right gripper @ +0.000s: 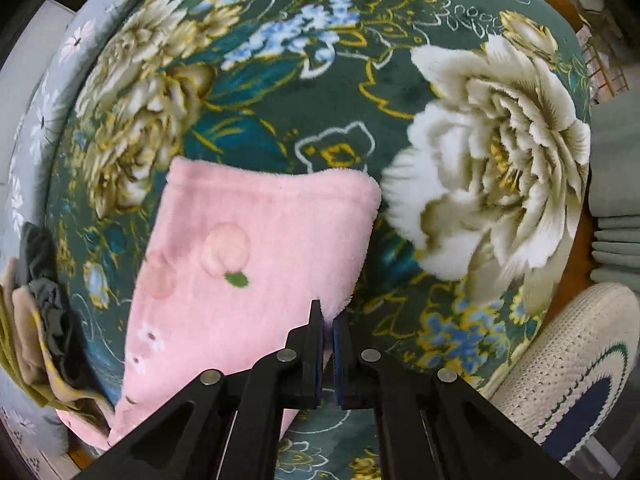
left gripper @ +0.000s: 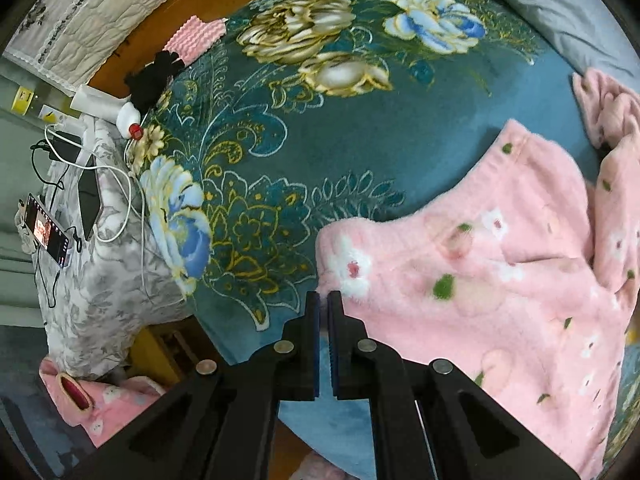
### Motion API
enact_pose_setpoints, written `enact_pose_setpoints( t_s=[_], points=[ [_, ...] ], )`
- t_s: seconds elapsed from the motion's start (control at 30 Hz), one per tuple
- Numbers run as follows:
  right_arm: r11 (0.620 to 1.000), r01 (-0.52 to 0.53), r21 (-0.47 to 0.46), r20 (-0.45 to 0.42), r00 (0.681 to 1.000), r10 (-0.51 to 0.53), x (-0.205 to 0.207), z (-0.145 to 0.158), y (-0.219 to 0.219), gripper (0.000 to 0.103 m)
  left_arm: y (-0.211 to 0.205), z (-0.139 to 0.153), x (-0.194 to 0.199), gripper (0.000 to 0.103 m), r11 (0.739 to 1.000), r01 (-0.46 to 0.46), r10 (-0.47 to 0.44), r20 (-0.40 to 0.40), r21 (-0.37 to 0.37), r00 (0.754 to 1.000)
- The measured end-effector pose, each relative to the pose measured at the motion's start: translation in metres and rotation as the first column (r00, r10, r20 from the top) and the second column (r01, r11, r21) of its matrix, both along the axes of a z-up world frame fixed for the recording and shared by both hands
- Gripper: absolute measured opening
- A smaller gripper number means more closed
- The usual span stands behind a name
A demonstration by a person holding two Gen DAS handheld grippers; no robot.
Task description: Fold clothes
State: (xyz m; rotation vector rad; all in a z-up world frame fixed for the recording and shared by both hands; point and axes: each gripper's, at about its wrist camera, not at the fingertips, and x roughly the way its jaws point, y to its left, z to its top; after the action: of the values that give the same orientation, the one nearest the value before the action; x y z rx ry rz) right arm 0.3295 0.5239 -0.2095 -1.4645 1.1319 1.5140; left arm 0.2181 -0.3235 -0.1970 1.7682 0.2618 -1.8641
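A pink fleece garment (left gripper: 492,280) with white flowers and green leaves lies on the teal floral blanket (left gripper: 320,128). My left gripper (left gripper: 323,300) has its jaws nearly closed at the garment's lower left corner; whether cloth is pinched there does not show. In the right wrist view a folded pink part of the garment (right gripper: 248,264) lies flat on the blanket (right gripper: 280,92). My right gripper (right gripper: 328,316) is shut on the garment's near right edge.
A grey floral bedside surface (left gripper: 100,280) holds a phone (left gripper: 46,228), cables and a tablet. Black and pink cloth pieces (left gripper: 156,76) lie at the blanket's far edge. More pink clothing (left gripper: 612,112) sits at the right. A knitted shoe (right gripper: 568,372) and dark clothes (right gripper: 44,300) flank the blanket.
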Motion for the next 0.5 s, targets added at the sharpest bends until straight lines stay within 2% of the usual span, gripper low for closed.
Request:
enact_pose_setpoints(
  t_s=[0.2,0.33,0.4,0.5],
  points=[
    [0.999,-0.039,-0.033,0.01,0.999,0.039,-0.006,-0.003,0.0,0.004,0.005,-0.008,0.002,0.005,0.999,-0.034,0.034,0.011,0.037,0.999],
    [0.998,-0.039,-0.047,0.015,0.999,0.04,-0.009,0.002,0.003,0.007,0.012,-0.009,0.002,0.008,0.998,-0.012,0.01,0.032,0.059,0.999],
    [0.999,-0.015,-0.044,0.015,1.0,0.016,-0.007,0.007,0.006,0.011,0.015,-0.007,0.003,0.008,0.998,0.0,-0.004,0.056,0.065,0.998],
    [1.0,0.014,-0.011,0.012,1.0,-0.013,-0.002,0.022,0.012,0.025,0.012,0.001,0.009,0.014,0.998,-0.011,0.007,0.056,0.067,0.998]
  ],
)
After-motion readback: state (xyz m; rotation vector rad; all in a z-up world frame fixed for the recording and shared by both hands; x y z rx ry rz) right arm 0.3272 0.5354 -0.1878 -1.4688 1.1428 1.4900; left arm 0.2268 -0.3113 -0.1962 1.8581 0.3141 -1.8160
